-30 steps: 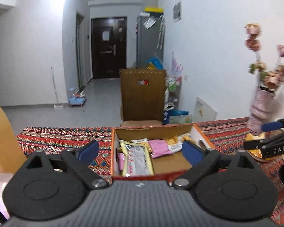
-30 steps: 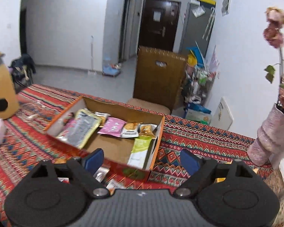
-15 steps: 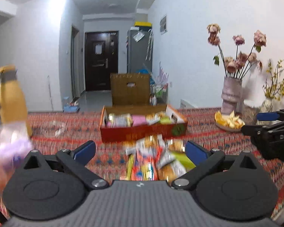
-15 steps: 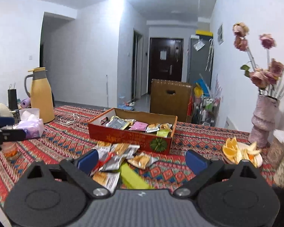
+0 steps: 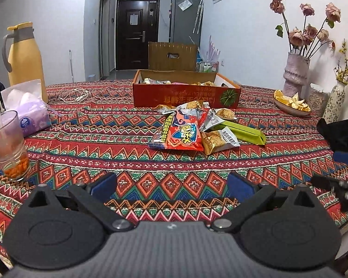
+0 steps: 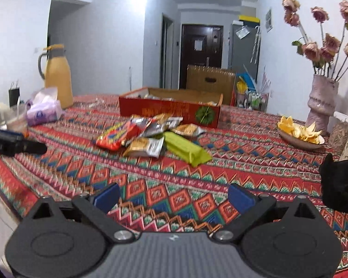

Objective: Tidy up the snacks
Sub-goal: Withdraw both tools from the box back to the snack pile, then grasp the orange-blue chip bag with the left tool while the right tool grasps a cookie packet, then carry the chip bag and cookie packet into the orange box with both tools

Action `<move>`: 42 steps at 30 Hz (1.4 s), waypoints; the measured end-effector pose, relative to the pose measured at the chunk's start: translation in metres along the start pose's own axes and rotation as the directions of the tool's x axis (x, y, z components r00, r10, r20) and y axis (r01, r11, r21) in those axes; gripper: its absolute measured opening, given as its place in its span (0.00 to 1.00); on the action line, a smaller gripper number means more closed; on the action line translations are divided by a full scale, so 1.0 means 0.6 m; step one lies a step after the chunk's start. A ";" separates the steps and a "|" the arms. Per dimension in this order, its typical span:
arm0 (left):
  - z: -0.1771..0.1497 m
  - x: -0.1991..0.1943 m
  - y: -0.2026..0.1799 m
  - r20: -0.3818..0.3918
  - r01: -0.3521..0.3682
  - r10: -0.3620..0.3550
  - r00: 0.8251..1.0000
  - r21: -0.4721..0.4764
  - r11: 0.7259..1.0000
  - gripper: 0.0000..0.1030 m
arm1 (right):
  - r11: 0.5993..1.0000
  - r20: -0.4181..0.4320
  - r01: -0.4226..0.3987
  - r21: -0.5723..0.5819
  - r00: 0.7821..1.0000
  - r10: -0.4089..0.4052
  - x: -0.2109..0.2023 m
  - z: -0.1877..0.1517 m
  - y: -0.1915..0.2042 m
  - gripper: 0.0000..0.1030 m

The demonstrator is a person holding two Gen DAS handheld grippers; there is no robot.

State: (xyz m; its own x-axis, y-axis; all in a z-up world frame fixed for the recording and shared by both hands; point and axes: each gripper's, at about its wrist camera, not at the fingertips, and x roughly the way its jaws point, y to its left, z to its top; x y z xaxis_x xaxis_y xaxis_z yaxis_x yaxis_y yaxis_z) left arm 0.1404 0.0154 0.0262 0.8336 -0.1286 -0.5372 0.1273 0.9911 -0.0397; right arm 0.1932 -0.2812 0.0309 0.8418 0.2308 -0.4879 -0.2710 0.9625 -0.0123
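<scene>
Snacks point(image 5: 192, 127) lie loose in a small pile on the tabletop point(image 5: 104, 139), ahead of both grippers and just short of the red box point(image 5: 185, 97), which sits further ahead and already has some packets in it. Left gripper point(image 5: 171, 184) has jaws spread wide, nothing between them, only cloth showing in the gap; right gripper point(image 6: 172, 194) likewise released and empty, its jaws wide. Step in hand, as I judge it: reach in and pick one packet off the pile to carry to the box. Nearest to the left gripper is the red packet point(image 5: 182, 136), lying flat on top of others; nearest to the right gripper is the green packet point(image 6: 185, 148), long and angled toward it, with the tan cracker packet point(image 6: 146, 147) touching its left side. Best bet is each gripper takes its own near packet, coming in low and pinching across the short width or a crimped edge, since flat foil slides and crinkles. Green one looks easiest, stiff and partly clear of the pile. Watch for dragging neighbours along, and keep the two grippers from crossing, as each shows at the other's edge of view. Tabletop has a patterned red woven cloth, slightly wrinkled, could snag a low fingertip. Left of the left gripper: glass cup point(image 5: 8, 146) with straw, purple tissue pack point(image 5: 31, 113), yellow jug point(image 5: 23, 55). Right of the right gripper: plate of orange peel point(image 6: 299, 132), pink vase point(image 6: 320, 99) with dried roses. Room beyond: wooden chair point(image 5: 172, 55), dark door point(image 5: 136, 32), grey fridge.
</scene>
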 end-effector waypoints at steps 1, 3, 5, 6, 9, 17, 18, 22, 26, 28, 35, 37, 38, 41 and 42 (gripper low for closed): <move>0.002 0.005 0.000 -0.002 0.001 -0.001 1.000 0.000 1.000 1.00 | 1.000 -0.005 0.000 -0.008 1.000 0.000 0.006 -0.001 0.002 0.97; 0.006 0.019 0.002 -0.012 0.004 -0.004 1.000 -0.002 1.000 1.00 | 1.000 -0.018 -0.007 -0.011 1.000 0.007 0.018 0.000 0.003 0.97; 0.010 0.036 0.001 -0.024 0.010 -0.010 1.000 -0.002 1.000 1.00 | 1.000 -0.025 -0.018 -0.017 1.000 0.018 0.032 0.005 0.003 0.97; 0.013 0.045 0.002 -0.030 0.012 -0.012 0.999 -0.003 1.000 1.00 | 0.999 -0.030 -0.024 -0.023 0.999 0.023 0.039 0.008 0.003 0.97; 0.027 0.080 0.006 -0.040 0.035 -0.035 0.999 -0.002 0.999 1.00 | 0.998 -0.043 -0.037 -0.047 0.998 0.035 0.069 0.020 0.003 0.97; 0.099 0.235 -0.021 -0.001 0.080 -0.081 0.997 0.150 0.985 1.00 | 0.994 -0.063 -0.023 -0.105 0.998 0.016 0.158 0.062 0.004 0.96; 0.110 0.264 -0.023 -0.012 0.098 -0.097 0.995 0.161 0.982 0.99 | 0.994 -0.065 -0.026 -0.104 0.998 0.019 0.164 0.065 0.003 0.96; 0.137 0.346 -0.020 -0.084 0.138 -0.128 0.988 0.129 0.982 0.97 | 0.990 -0.081 -0.038 -0.132 0.996 0.027 0.188 0.078 0.004 0.95; 0.137 0.387 0.010 -0.140 0.181 -0.176 0.974 0.028 0.983 0.69 | 0.972 -0.110 -0.089 -0.219 0.992 0.066 0.219 0.098 0.012 0.95; 0.132 0.376 0.024 -0.135 0.197 -0.197 0.971 -0.014 0.980 0.61 | 0.952 -0.124 -0.132 -0.277 0.987 0.101 0.240 0.112 0.020 0.92; 0.095 0.291 0.075 -0.112 0.117 -0.121 0.986 -0.046 0.992 0.61 | 0.824 -0.175 -0.318 -0.469 0.948 0.266 0.329 0.139 0.059 0.79; 0.088 0.269 0.087 -0.101 0.103 -0.108 0.989 -0.050 0.993 0.61 | 0.784 -0.238 -0.378 -0.492 0.925 0.296 0.357 0.146 0.071 0.77; 0.085 0.259 0.093 -0.099 0.092 -0.097 0.990 -0.051 0.994 0.61 | 0.781 -0.245 -0.395 -0.484 0.918 0.313 0.366 0.151 0.075 0.77; 0.072 0.239 0.106 -0.105 0.083 -0.087 0.991 -0.044 0.996 0.63 | 0.768 -0.297 -0.474 -0.431 0.878 0.375 0.386 0.163 0.073 0.76; 0.069 0.237 0.108 -0.105 0.081 -0.086 0.991 -0.047 0.996 0.64 | 0.776 -0.312 -0.492 -0.394 0.866 0.391 0.392 0.166 0.067 0.75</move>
State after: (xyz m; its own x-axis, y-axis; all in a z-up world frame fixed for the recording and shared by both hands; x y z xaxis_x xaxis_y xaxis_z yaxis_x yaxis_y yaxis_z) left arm 0.2893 0.0596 -0.0180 0.7588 -0.2086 -0.6170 0.1689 0.9779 -0.1230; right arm 0.4267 -0.1743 0.0024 0.4771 0.5315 -0.6999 -0.8087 0.5773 -0.1129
